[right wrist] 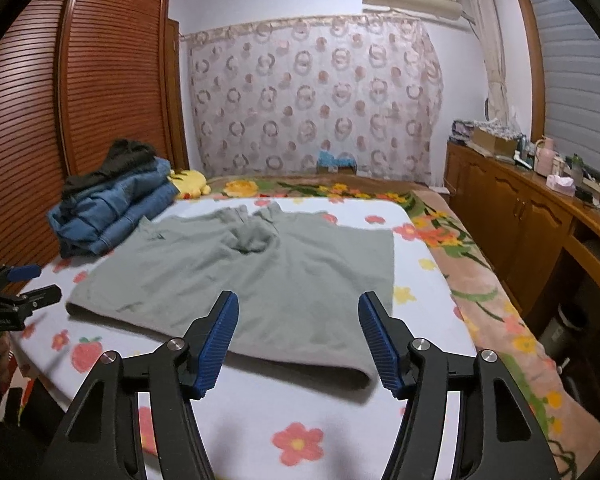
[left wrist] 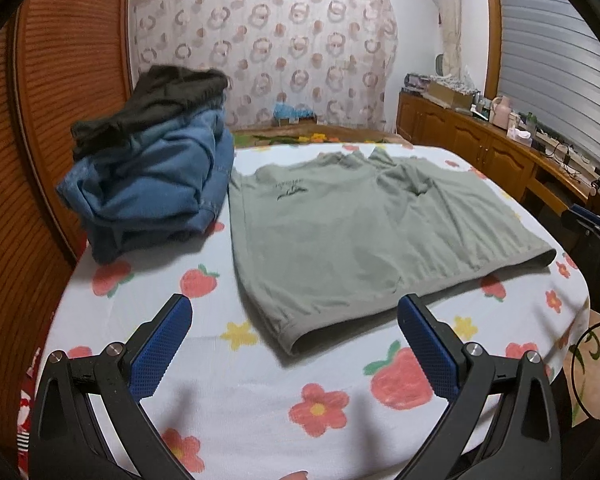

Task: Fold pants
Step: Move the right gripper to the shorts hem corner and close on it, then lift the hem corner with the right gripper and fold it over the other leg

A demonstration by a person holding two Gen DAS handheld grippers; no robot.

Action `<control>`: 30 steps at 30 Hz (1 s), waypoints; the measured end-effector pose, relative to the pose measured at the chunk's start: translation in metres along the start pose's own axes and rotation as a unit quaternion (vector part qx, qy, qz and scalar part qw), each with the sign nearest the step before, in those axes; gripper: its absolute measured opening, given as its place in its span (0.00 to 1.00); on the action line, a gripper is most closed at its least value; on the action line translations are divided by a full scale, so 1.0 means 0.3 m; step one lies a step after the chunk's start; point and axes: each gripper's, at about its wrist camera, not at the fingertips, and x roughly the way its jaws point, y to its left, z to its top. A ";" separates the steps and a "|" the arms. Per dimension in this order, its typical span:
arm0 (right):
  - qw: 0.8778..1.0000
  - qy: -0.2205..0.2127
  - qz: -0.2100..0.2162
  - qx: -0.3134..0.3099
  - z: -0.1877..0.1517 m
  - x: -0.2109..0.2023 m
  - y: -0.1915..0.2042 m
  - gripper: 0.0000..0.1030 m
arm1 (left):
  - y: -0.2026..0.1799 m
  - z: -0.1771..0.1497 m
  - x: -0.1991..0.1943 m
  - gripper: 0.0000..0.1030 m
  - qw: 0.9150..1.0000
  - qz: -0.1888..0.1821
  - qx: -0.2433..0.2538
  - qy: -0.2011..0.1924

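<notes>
The left gripper (left wrist: 294, 312) hovers with its blue-padded fingers spread wide and nothing between them, just above the near edge of the bed, and the right gripper (right wrist: 298, 308) likewise stands spread and empty over the near hem of the garment. The grey-green pants (left wrist: 340, 236) lie flat on the white sheet printed with strawberries and flowers (left wrist: 260, 392), waistband toward the far end and the two short legs side by side toward the cameras (they look like shorts, though the blur makes the cut hard to judge). A small dark print (left wrist: 288, 192) sits near the waistband on the left leg. At the far left of the bed, just beside the pants, is a pile of blue denim (left wrist: 152, 196) topped by a dark garment (left wrist: 156, 108). A yellow plush toy (right wrist: 190, 182) rests behind the pile, and a wooden sideboard (right wrist: 520, 216) runs along the right wall.
</notes>
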 end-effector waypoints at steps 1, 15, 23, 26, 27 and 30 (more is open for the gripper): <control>1.000 0.005 -0.003 0.001 0.002 0.005 -0.005 0.63 | 0.011 -0.007 0.010 1.00 1.000 -0.003 -0.004 0.004; 0.997 0.070 -0.022 0.035 0.084 0.066 -0.030 0.59 | 0.058 -0.038 0.043 1.00 0.999 -0.008 -0.018 0.027; 0.995 0.087 -0.003 0.051 0.118 0.075 -0.025 0.47 | 0.068 -0.044 0.056 0.99 0.999 -0.008 -0.022 0.032; 0.994 0.093 -0.001 0.053 0.126 0.079 -0.039 0.34 | 0.067 -0.042 0.059 0.99 0.999 -0.007 -0.022 0.033; 0.994 0.094 0.001 0.053 0.124 0.081 -0.052 0.24 | 0.068 -0.042 0.058 0.99 0.999 -0.008 -0.022 0.032; 0.994 0.093 0.007 0.053 0.121 0.067 -0.072 0.08 | 0.069 -0.043 0.058 0.99 0.999 -0.009 -0.021 0.031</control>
